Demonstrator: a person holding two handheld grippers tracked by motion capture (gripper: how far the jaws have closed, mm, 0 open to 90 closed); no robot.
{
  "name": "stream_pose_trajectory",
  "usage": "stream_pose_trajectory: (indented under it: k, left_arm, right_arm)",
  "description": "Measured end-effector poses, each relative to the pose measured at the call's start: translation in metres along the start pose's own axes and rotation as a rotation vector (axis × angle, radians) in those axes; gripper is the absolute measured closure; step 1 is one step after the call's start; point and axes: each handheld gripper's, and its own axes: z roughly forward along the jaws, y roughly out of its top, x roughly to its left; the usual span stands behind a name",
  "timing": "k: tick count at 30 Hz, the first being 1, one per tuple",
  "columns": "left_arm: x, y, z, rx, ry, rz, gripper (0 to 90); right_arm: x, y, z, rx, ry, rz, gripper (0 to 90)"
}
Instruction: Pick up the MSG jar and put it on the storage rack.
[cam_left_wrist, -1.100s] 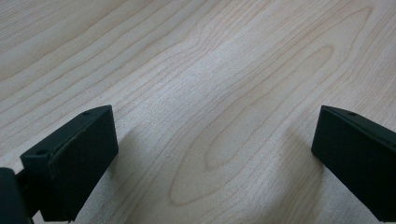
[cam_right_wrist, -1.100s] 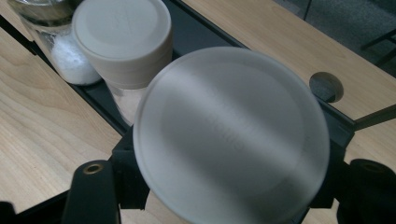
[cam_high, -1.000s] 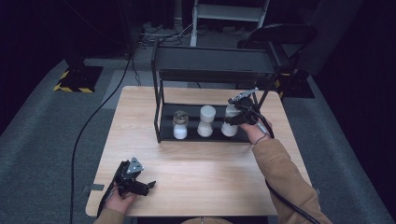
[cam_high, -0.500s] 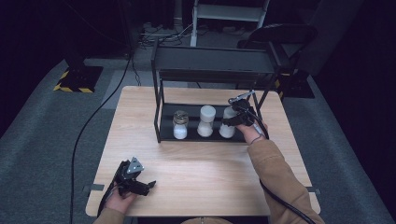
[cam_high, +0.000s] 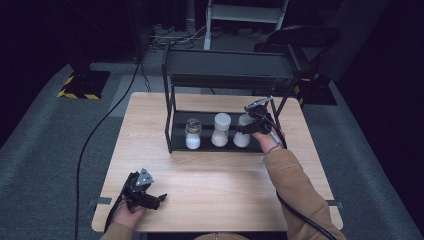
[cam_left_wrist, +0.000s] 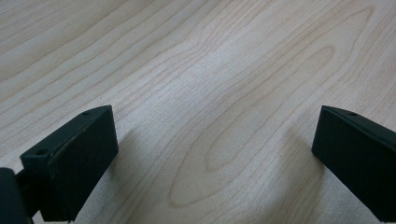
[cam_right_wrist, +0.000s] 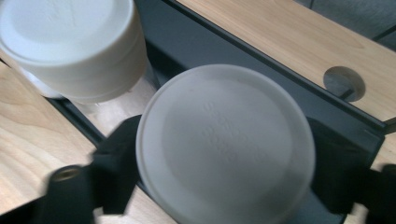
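Note:
A black two-level rack (cam_high: 227, 64) stands at the back of the wooden table (cam_high: 215, 180). Three jars of white powder sit on its lower shelf: a dark-lidded glass one (cam_high: 192, 134) at the left, a white-lidded one (cam_high: 220, 130) in the middle, and another white-lidded jar (cam_high: 242, 138) at the right. My right gripper (cam_high: 244, 129) reaches in over the right jar. In the right gripper view its jaws press both sides of that jar under its lid (cam_right_wrist: 224, 140), with the middle jar (cam_right_wrist: 74, 46) beside it. My left gripper (cam_high: 158, 199) rests open on the table's front left, over bare wood (cam_left_wrist: 210, 70).
The rack's upper shelf hangs over the jars, and its right front post (cam_high: 276, 112) stands close to my right hand. A cable (cam_high: 300, 215) trails along the right sleeve. A chair (cam_high: 300, 37) and dark floor lie beyond the table.
My right gripper has edged a little left and down into the rack around the right jar. The left gripper has stayed still.

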Motion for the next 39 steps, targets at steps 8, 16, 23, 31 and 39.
stream_pose_trajectory:
  k: [8,16,23,31,39]
  left_arm:
    - [0.000,0.000,0.000,0.000,0.001,-0.001,0.0]
    - [0.000,0.000,0.000,0.000,0.002,0.000,0.0]
    - [-0.001,0.000,0.000,0.000,0.005,-0.002,0.0]
    - [-0.001,0.000,0.000,0.000,0.004,-0.003,0.0]
    - [-0.001,0.000,0.000,0.000,0.004,-0.005,0.0]
  right_arm:
    - [-0.003,0.000,-0.017,-0.008,0.021,0.002,6.4]
    - [0.006,-0.010,-0.041,-0.032,0.008,-0.022,2.2]
    - [0.012,-0.019,-0.063,-0.047,0.016,-0.037,1.1]
    - [0.024,-0.031,-0.084,-0.061,0.011,-0.085,0.6]
    - [0.028,-0.056,-0.101,-0.090,0.033,-0.081,0.5]
